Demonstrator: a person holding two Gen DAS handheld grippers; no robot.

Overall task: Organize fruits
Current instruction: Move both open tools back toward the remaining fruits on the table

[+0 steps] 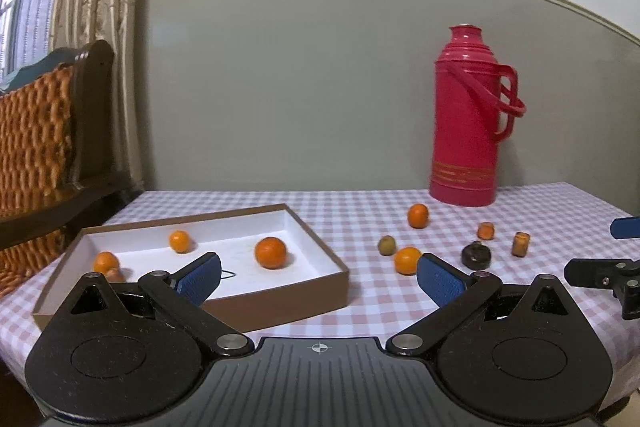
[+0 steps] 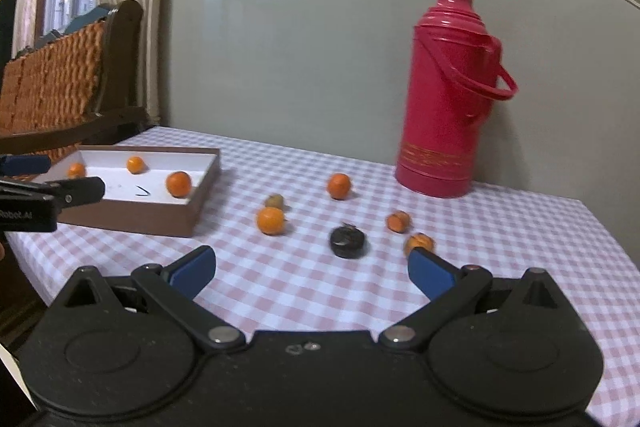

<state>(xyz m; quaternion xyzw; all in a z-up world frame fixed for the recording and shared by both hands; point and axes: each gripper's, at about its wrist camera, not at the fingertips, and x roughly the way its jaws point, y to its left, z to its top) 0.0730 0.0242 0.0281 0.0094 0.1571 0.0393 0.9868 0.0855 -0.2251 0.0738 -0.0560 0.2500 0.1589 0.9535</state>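
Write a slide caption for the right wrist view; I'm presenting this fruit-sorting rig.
Open right gripper faces six fruits left on the checked table; three oranges lie in the box.

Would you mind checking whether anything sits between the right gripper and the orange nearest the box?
Nothing visible does. The right gripper is open, with only bare checked tablecloth ahead up to that orange. The dark round fruit lies off to the right of that line.
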